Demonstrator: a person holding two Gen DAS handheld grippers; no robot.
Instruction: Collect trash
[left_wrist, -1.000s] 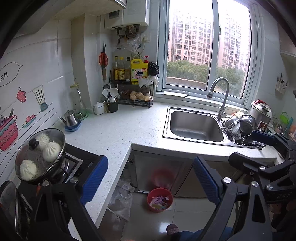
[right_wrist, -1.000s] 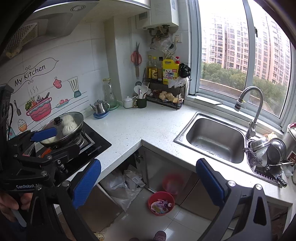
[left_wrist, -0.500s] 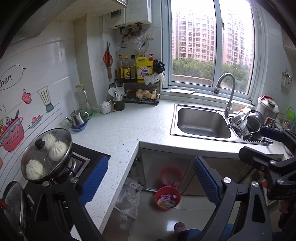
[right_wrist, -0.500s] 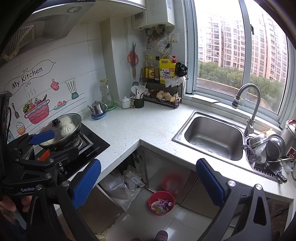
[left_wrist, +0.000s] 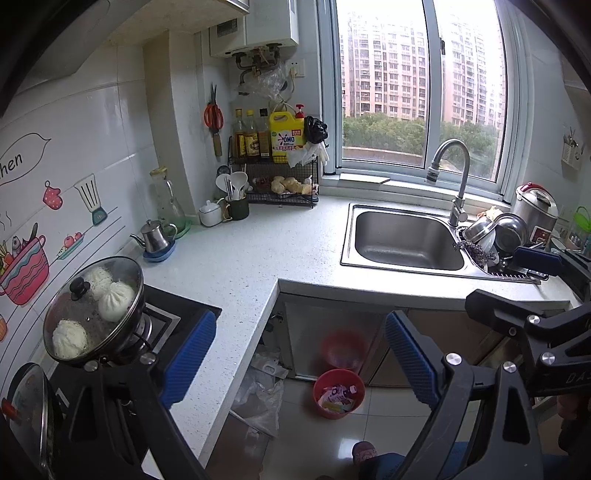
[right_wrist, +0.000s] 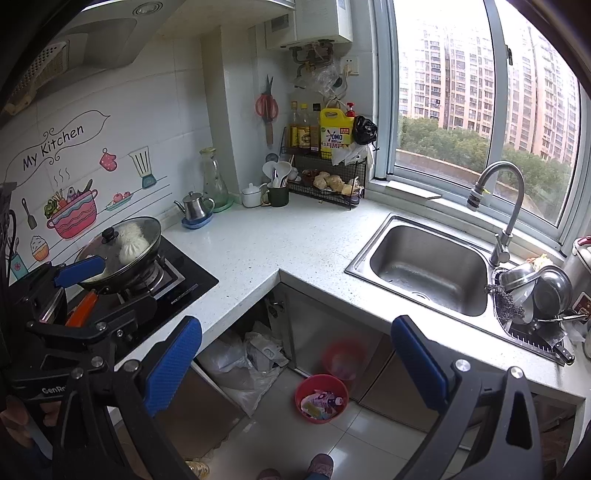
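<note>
Buns (left_wrist: 110, 306) x3 under lid; red bin (right_wrist: 321, 397) x1 w/ trash.

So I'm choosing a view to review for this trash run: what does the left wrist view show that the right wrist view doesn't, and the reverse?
Only the left wrist view shows the green-lidded jar at the far right and the whole rice cooker.

Only the right wrist view shows the range hood and the full "My Kitchen" sticker.

Both show the red bin holding wrappers on the floor, the plastic bags under the counter, the sink, the lidded pan of buns, and both grippers open and empty: left gripper, right gripper.
</note>
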